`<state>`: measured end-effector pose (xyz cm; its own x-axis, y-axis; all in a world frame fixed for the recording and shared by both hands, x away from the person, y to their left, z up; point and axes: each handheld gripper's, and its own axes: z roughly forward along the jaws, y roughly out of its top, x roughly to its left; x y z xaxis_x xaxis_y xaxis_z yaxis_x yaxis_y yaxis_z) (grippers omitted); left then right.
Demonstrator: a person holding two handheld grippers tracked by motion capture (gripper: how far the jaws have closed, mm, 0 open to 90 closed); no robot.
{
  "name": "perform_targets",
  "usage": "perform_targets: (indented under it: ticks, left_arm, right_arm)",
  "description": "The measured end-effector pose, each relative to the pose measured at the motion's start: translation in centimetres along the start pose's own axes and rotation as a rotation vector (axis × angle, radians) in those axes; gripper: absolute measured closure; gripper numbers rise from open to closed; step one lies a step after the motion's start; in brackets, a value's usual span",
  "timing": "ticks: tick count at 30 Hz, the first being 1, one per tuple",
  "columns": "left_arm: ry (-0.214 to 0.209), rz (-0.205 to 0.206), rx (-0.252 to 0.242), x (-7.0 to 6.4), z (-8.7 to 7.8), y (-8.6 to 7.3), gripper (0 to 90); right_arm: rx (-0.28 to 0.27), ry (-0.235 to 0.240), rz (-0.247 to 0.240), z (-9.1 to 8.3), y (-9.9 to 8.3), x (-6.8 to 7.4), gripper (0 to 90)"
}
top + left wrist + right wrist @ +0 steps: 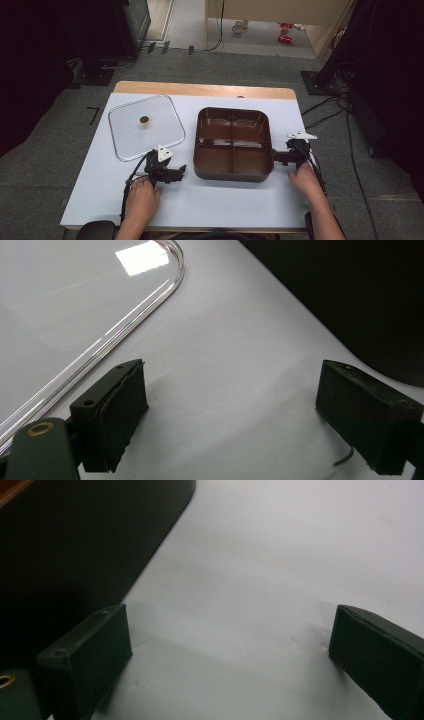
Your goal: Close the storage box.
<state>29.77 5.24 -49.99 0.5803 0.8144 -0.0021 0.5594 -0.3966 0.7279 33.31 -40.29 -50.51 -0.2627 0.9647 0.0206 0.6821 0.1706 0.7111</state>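
Observation:
A dark brown tray (233,143) with four compartments sits in the middle of the white table. To its left lies a clear lid (146,126) with a small brown knob (144,120). My left gripper (176,173) rests on the table between the lid's near corner and the tray's left side, open and holding nothing. Its own view shows the lid's rounded edge (125,325) at the left and the tray's dark wall (360,295) at the right. My right gripper (278,157) sits at the tray's right side, open and empty, with the tray wall (85,545) beside its left jaw.
The white table cover (215,200) lies bare along the near side, with a wooden edge (200,90) at the back. Grey carpet, cables (350,145) and dark equipment stands surround the table.

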Motion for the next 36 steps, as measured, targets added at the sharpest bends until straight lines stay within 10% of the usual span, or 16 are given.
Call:
perform_targets:
  ticks: [36]
  left_arm:
    - [0.005, 0.007, 0.006, -0.05, 0.05, 0.09, 12.5]
  right_arm:
    - [0.001, 0.001, 0.002, 0.00, 0.00, -0.01, 2.6]
